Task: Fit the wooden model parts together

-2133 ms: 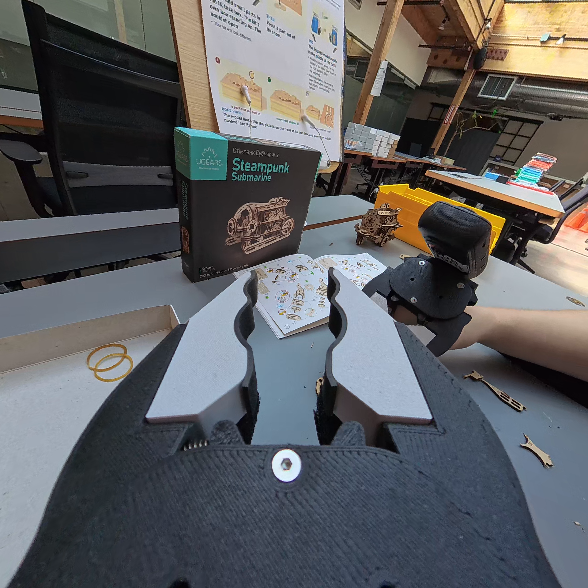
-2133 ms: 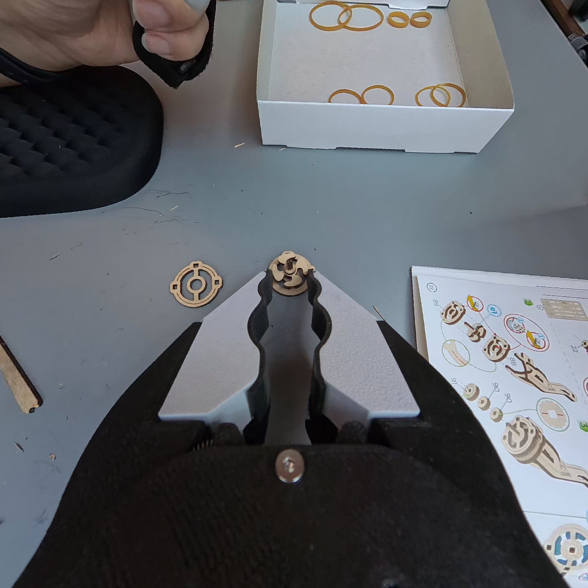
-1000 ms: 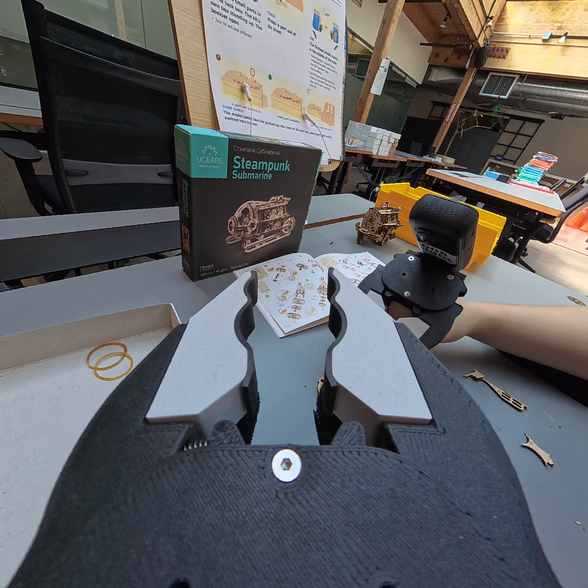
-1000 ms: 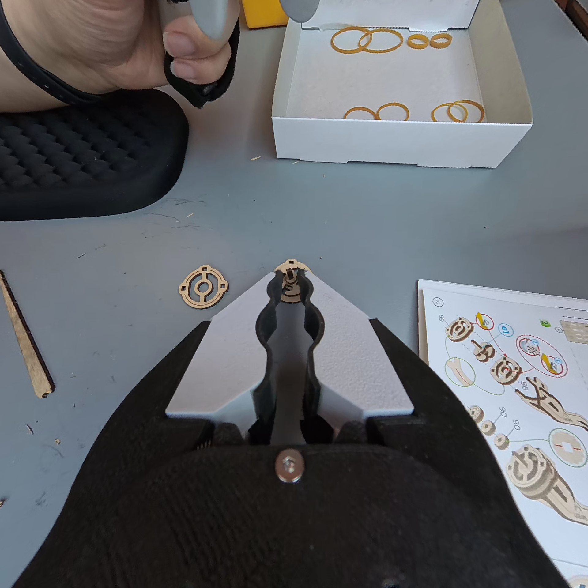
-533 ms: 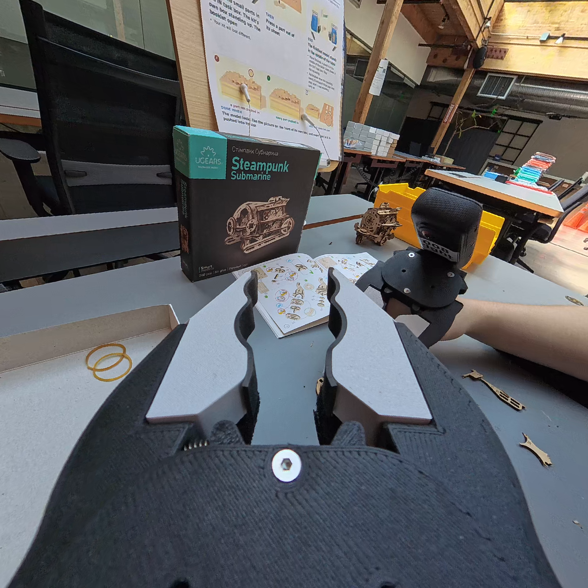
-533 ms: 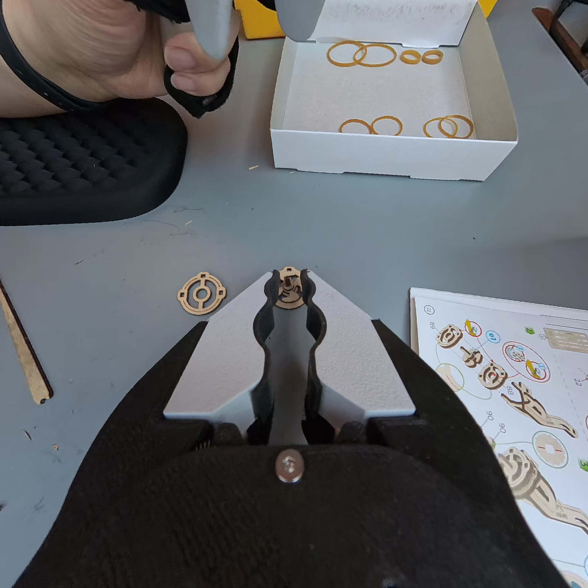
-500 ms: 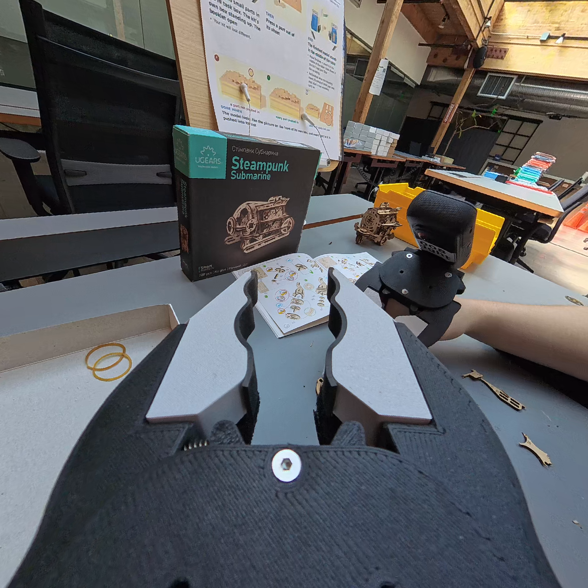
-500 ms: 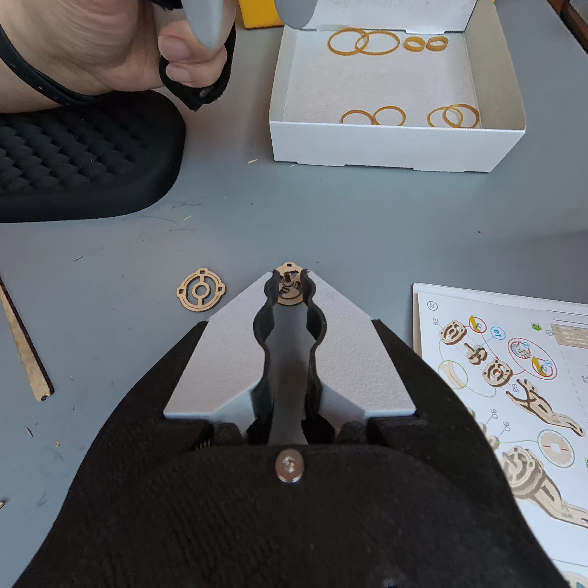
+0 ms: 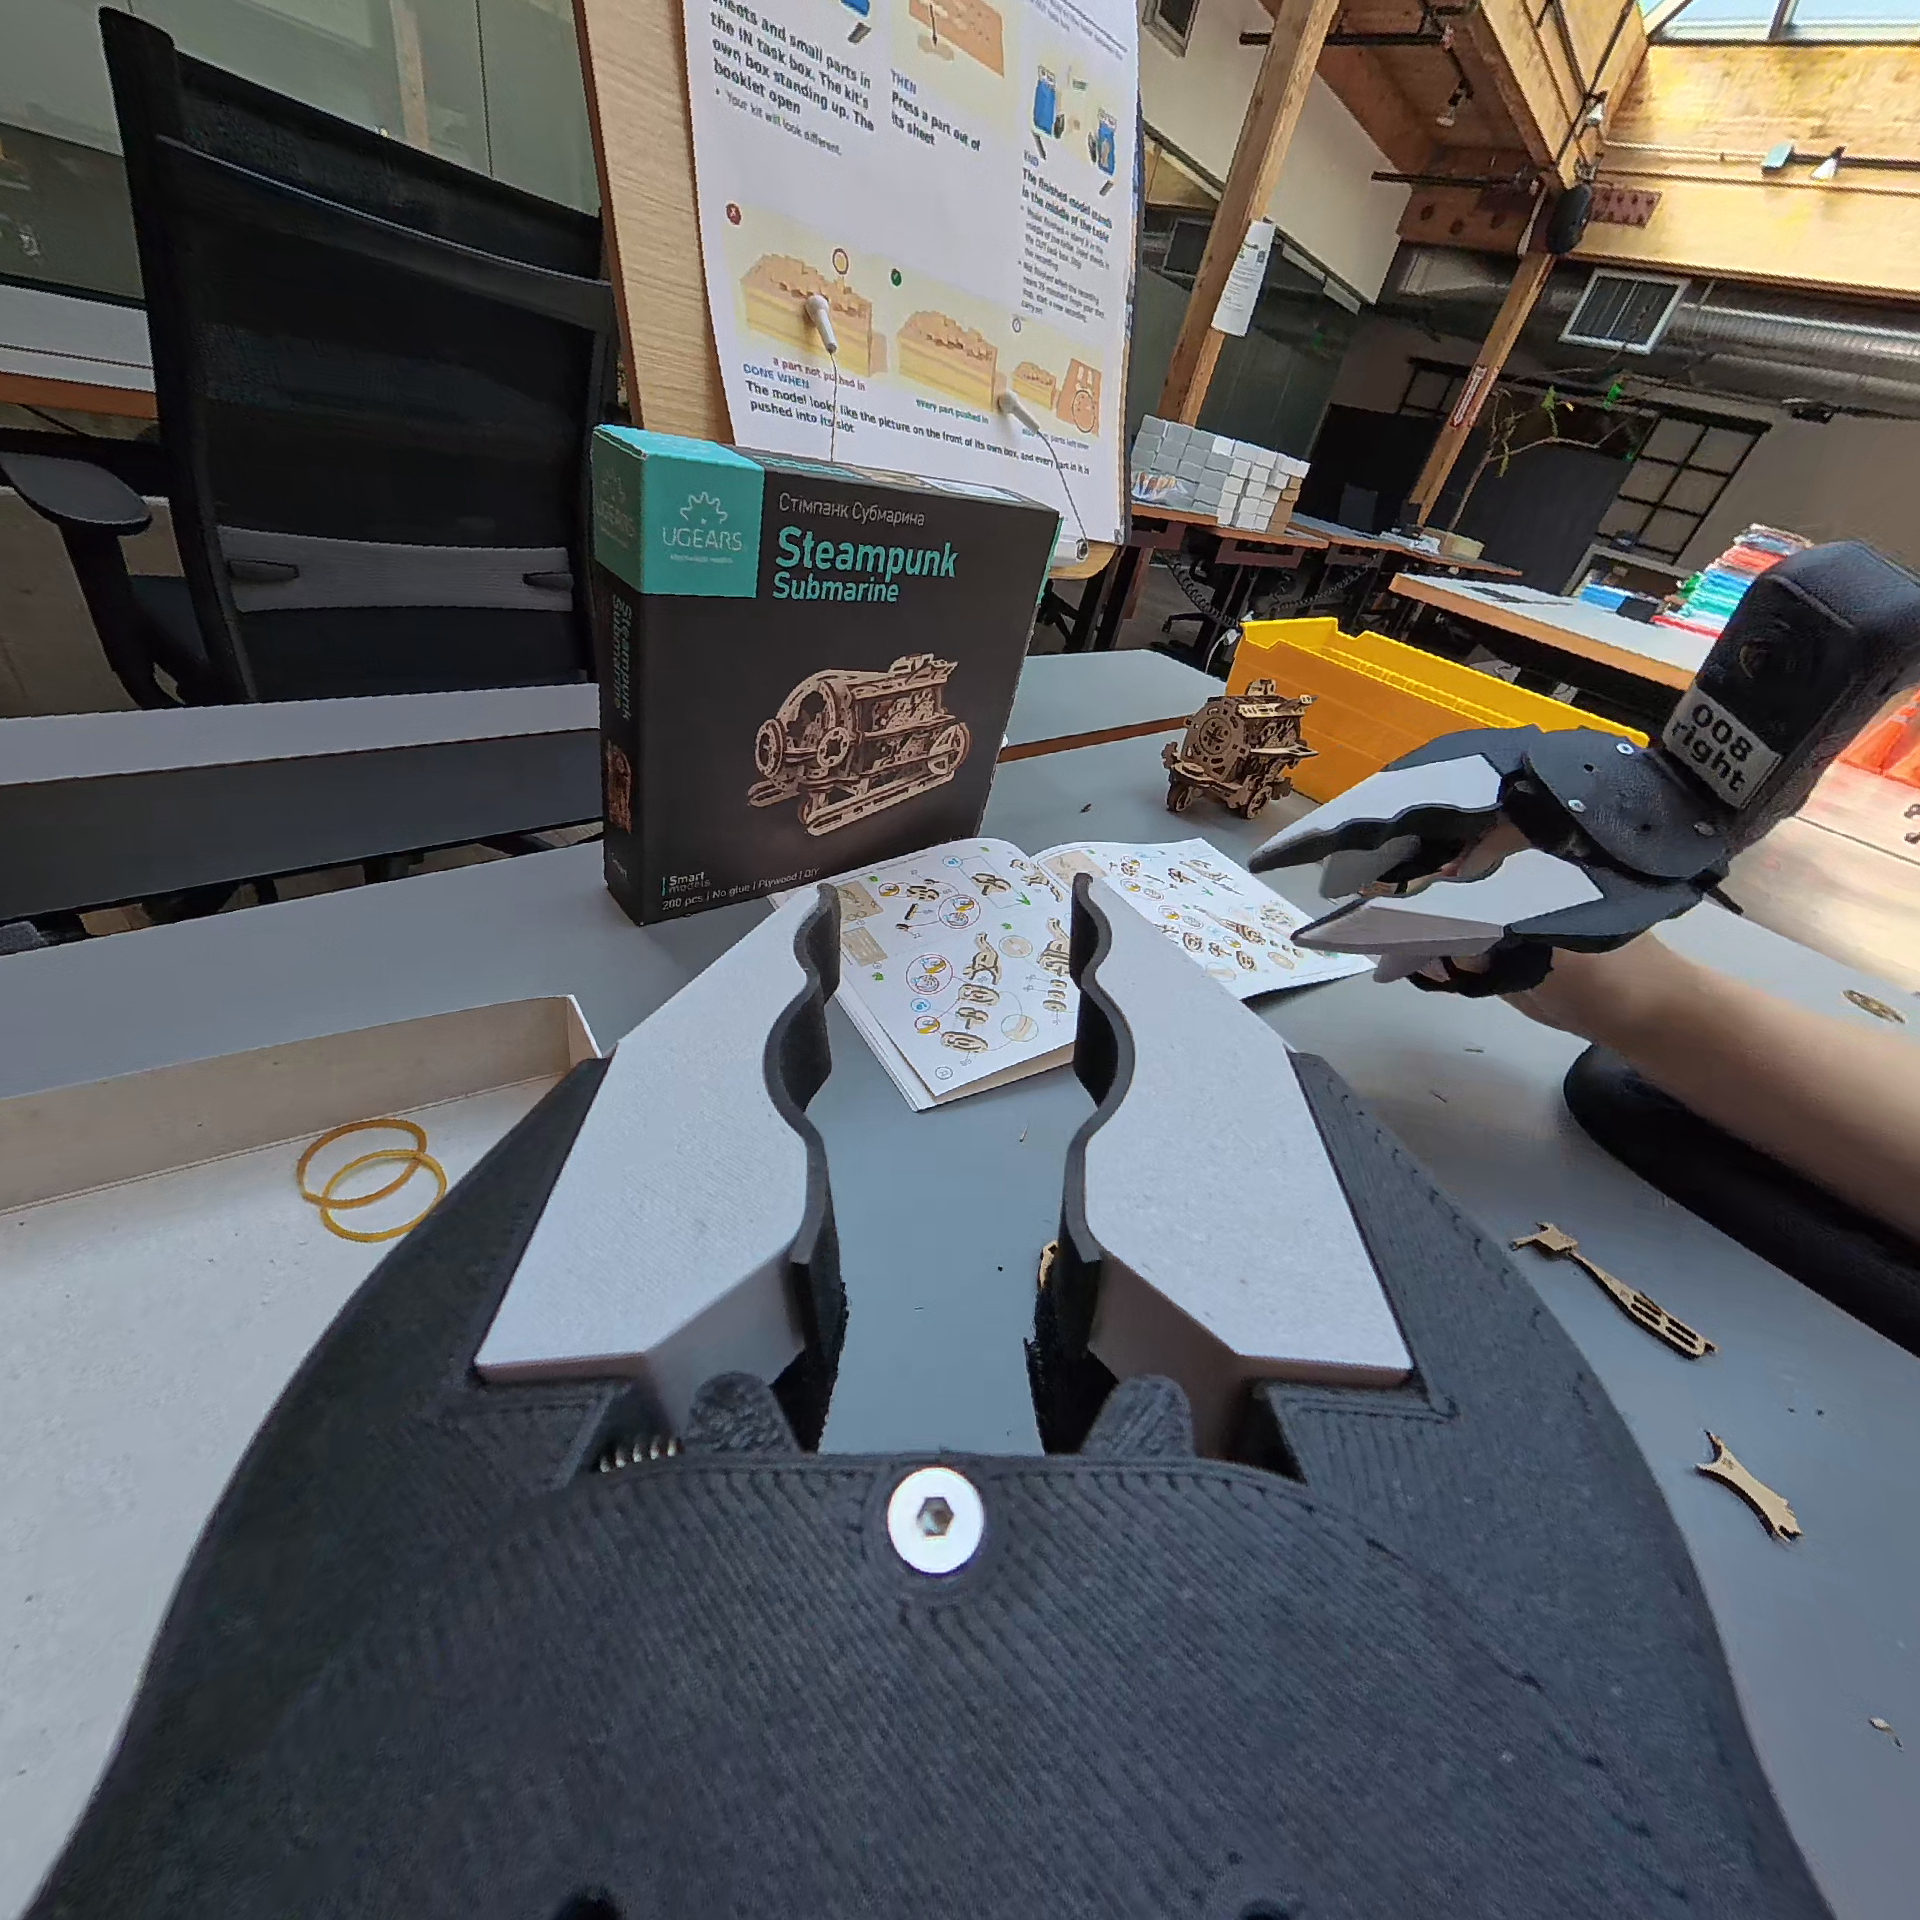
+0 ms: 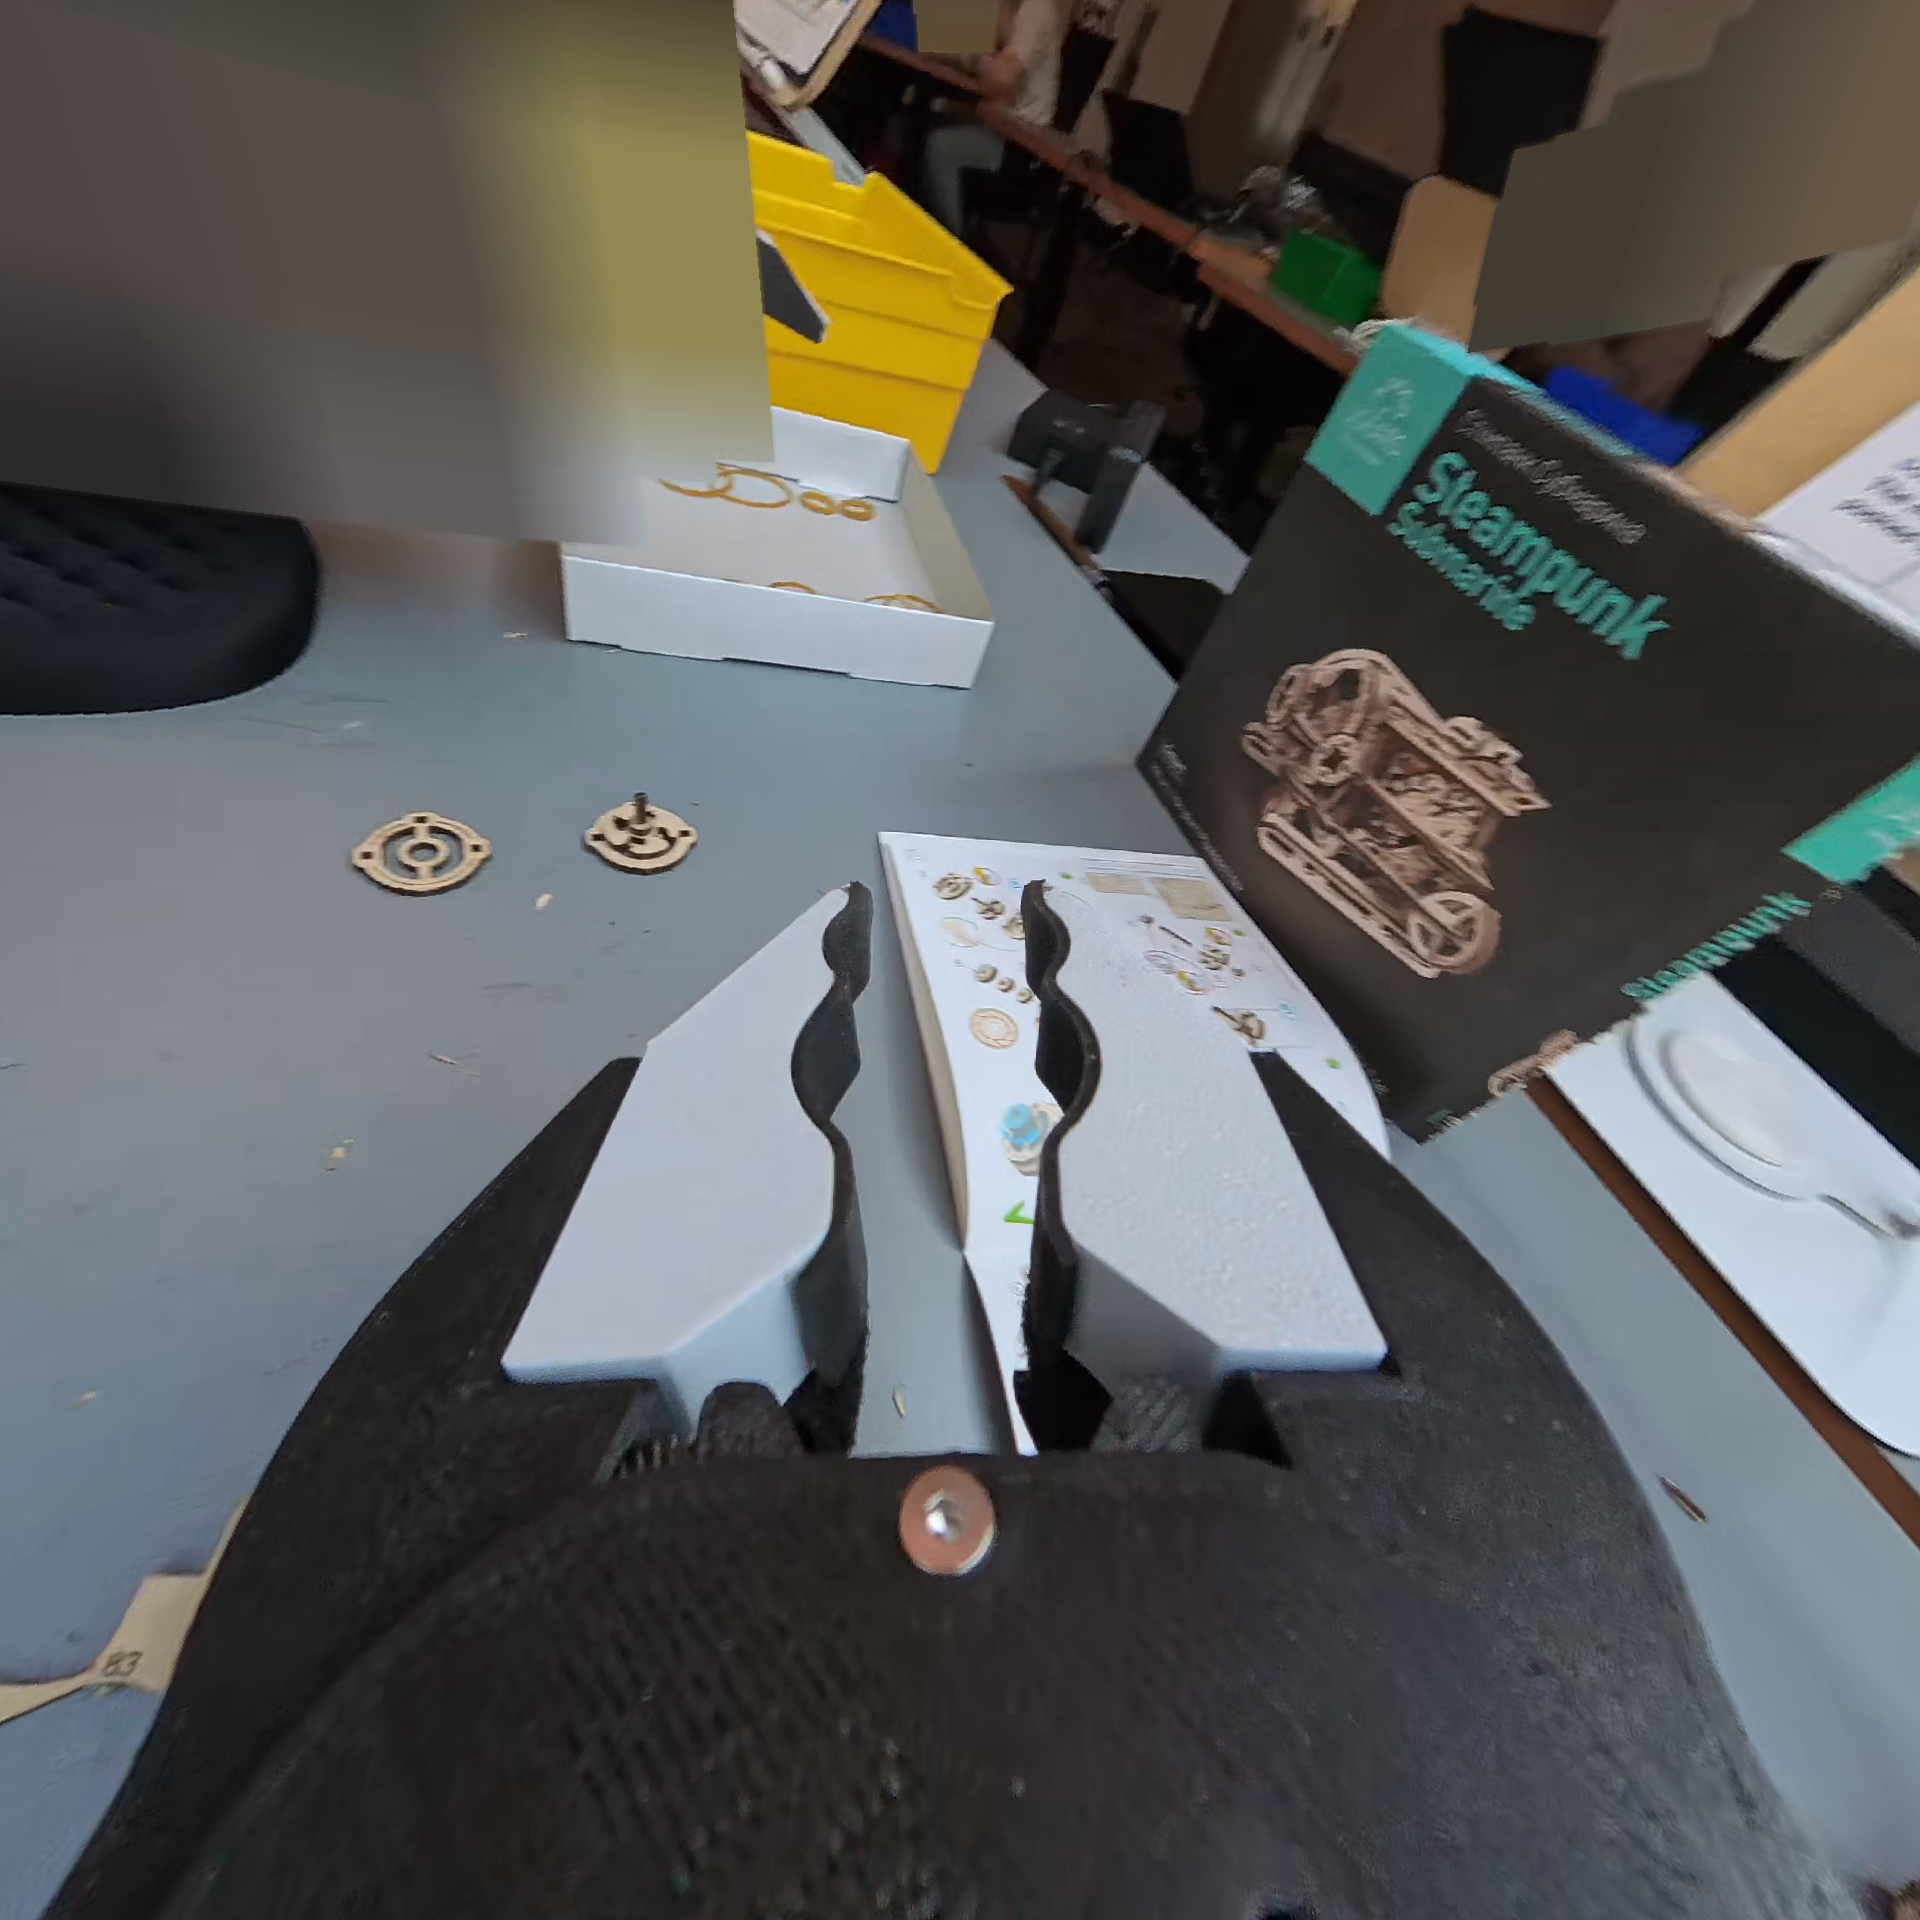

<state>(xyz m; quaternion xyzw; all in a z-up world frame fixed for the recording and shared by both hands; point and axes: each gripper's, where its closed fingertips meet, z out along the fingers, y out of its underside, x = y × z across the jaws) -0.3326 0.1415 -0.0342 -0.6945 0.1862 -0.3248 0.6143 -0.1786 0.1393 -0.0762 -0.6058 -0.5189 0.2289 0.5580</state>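
My right gripper (image 10: 945, 899) is open and empty, held above the table and the left edge of the open instruction booklet (image 10: 1122, 966). A small round wooden part with an upright pin (image 10: 639, 834) lies on the grey table to its front left, beside a flat wooden ring part (image 10: 421, 852). My left gripper (image 9: 951, 904) is open and empty, low over the table. In the left wrist view the right gripper (image 9: 1283, 902) hovers open over the booklet (image 9: 997, 966). A partly built wooden model (image 9: 1236, 748) stands farther back.
The kit box (image 9: 821, 675) stands upright behind the booklet. A white box (image 10: 769, 623) holds rubber bands (image 9: 369, 1174). A yellow bin (image 9: 1392, 696) sits at the back. A black pad (image 10: 135, 603) lies left. Loose wooden pieces (image 9: 1621, 1294) lie to the right. The gap from one gripper's tips to the other's is roughly 15 centimeters.
My right gripper opened, let go of the small round part, lifted and swung right over the booklet. The part now lies beside the ring part. My left gripper stayed put.
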